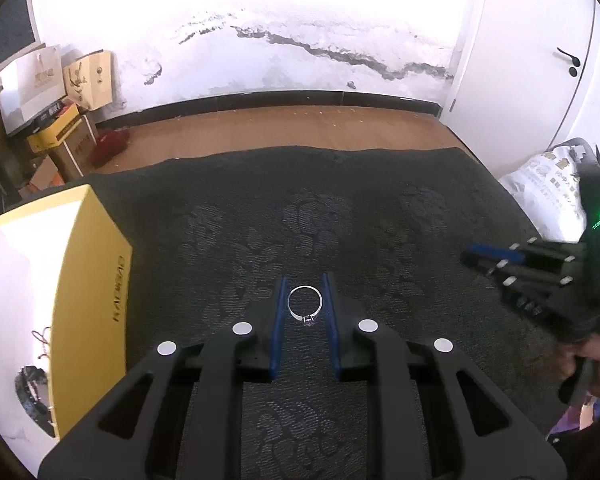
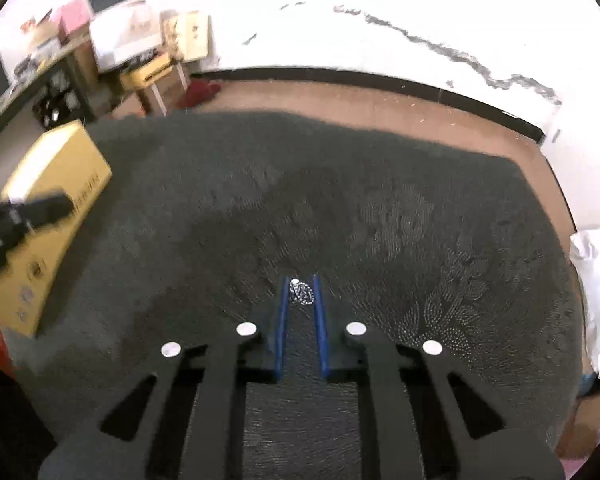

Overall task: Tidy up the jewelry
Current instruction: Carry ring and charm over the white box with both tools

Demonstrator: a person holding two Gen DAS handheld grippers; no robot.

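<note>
Pinching silver ring (image 1: 305,305), left gripper (image 1: 305,300); right gripper (image 2: 301,294) apparently clamps pendant (image 2: 301,294).

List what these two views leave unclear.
- Box contents, left wrist view: washed out by glare, cut off by the edge.
- Ring stone, left wrist view: too small.
- Pendant design, right wrist view: tiny, blurred.
- Left gripper, right wrist view: motion-blurred.

- Cloth (image 1: 380,220) over the centre of the frame: dark grey-green, faint woven flower pattern.
- Box (image 1: 92,280) at left: yellow sides, white inside.
- Ring (image 1: 305,304) at lower centre: silver, with a small pale stone.
- Left gripper (image 1: 305,308): black body, blue pads (image 1: 279,320).
- Pendant (image 2: 301,293) at lower centre: silver, dark openwork.
- Right gripper (image 2: 302,294): black, blue pads.
- Wall (image 1: 260,40) across the top: white, with dark cracks.
</note>
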